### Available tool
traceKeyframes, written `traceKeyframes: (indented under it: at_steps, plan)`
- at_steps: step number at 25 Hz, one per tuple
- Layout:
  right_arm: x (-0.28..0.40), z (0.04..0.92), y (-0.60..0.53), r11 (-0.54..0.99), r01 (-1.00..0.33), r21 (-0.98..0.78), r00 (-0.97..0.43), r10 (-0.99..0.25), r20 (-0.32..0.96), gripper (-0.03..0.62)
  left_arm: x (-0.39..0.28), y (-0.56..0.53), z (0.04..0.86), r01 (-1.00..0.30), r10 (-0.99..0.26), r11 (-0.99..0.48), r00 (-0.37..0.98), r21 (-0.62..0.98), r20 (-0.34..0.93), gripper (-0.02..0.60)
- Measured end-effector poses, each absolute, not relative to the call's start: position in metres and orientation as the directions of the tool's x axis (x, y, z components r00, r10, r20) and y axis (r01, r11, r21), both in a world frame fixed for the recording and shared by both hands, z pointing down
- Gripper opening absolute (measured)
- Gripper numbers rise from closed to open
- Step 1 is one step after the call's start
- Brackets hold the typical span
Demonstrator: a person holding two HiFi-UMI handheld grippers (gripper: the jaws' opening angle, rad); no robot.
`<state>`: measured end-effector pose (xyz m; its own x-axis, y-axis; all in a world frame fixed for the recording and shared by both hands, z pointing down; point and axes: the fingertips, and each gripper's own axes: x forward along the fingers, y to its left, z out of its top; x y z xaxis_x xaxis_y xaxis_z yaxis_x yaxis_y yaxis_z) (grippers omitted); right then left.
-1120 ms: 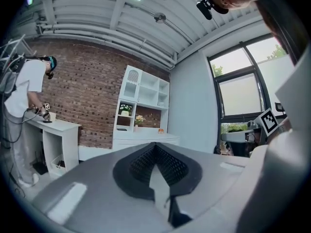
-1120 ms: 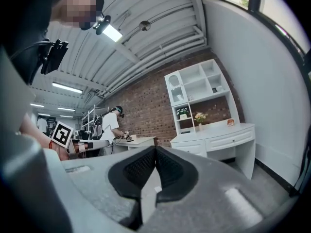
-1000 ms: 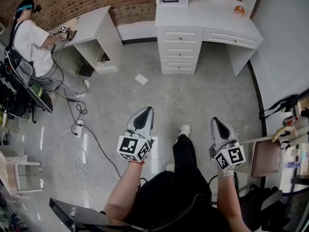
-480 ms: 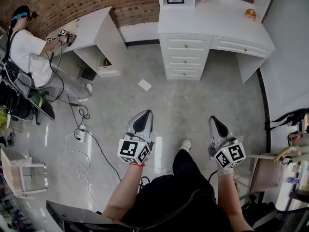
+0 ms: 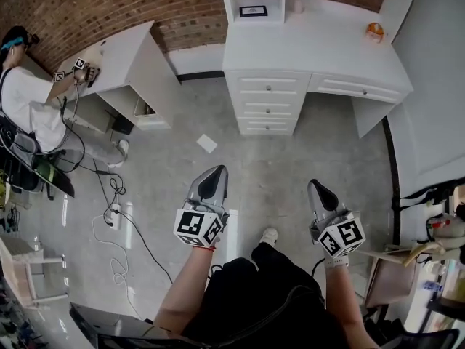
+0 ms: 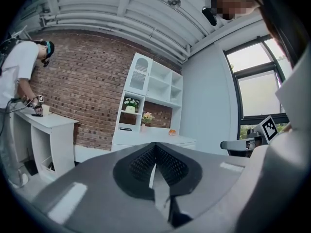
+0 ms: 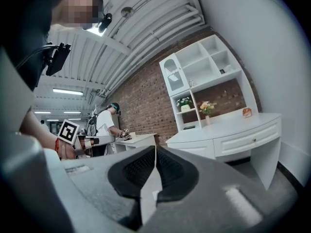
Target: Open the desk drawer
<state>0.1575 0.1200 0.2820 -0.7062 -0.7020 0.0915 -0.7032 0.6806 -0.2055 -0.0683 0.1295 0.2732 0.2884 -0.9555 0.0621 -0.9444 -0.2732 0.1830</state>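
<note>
Brick wall point(image 5: 87, 9), floor paper point(image 5: 207, 143), another person point(image 5: 23, 111)

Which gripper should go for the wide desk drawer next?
Right, probably. The right gripper is on the side of the wide drawer; the left gripper sits further left. Both are shut, empty and far off.

Worn: black trousers point(image 5: 254, 304), white shoe point(image 5: 269, 235) toward 6 o'clock; thin red wristband point(image 5: 205, 245). Grey tapered left gripper point(image 5: 216, 169), right gripper point(image 5: 315, 186); white cubes point(image 5: 197, 226), black square markers.

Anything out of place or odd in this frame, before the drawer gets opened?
One loose white sheet lies askew on the floor in front of the white desk, and cables trail loosely at left. The drawers all look shut and straight.
</note>
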Motion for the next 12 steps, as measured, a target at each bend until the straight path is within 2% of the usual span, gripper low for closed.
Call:
traceKeyframes:
  at_steps: [12]
  plan:
    - [0.158, 0.304, 0.071, 0.721, -0.656, -0.222, -0.753, -0.647, 0.122, 0.002, -0.069, 0.082, 0.292, -0.957, -0.964, -0.217, 0.241, 0.191, 0.113, 0.002]
